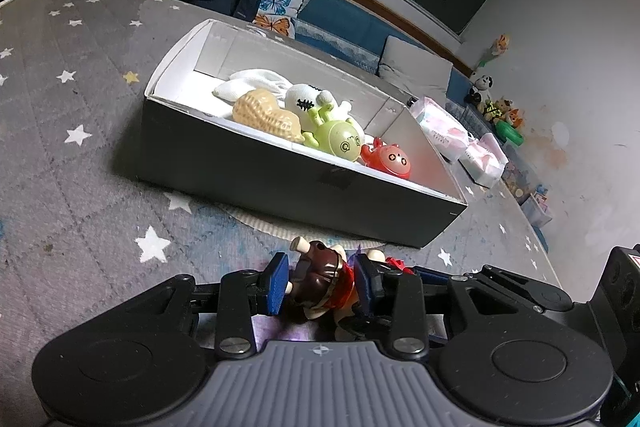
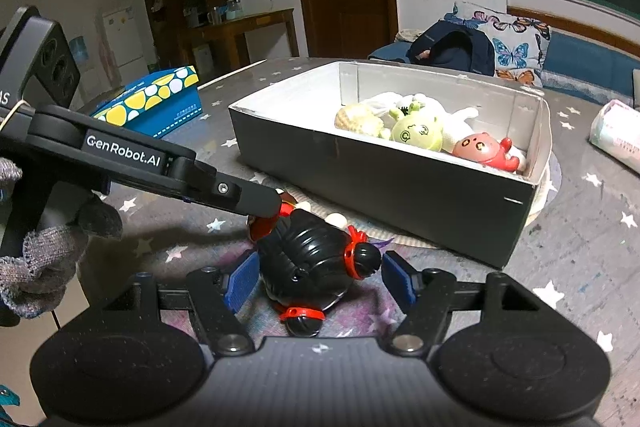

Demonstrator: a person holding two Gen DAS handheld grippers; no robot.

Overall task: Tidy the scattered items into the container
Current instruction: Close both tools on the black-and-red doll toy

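A dark toy figure (image 1: 320, 269) (image 2: 308, 255) with red trim and cream pegs lies on the star-patterned cloth, just in front of the box. My left gripper (image 1: 322, 279) is shut on it, blue pads pressing both sides. In the right wrist view one left finger (image 2: 256, 201) reaches in over the figure's far red end. My right gripper (image 2: 320, 279) is shut on the figure's black ribbed body, pads against both flanks. The grey cardboard box (image 1: 280, 179) (image 2: 380, 183) holds a peanut toy (image 1: 268, 115), a green toy (image 1: 336, 139), a red toy (image 1: 386, 159) and white socks (image 1: 256, 83).
A blue box with yellow dots (image 2: 156, 103) sits on the table's far left. Pink-and-white tissue packs (image 1: 444, 127) (image 2: 616, 131) lie to the right of the box. A gloved hand (image 2: 40, 259) holds the left gripper. Beyond the table are a backpack (image 2: 452, 51) and butterfly cushions.
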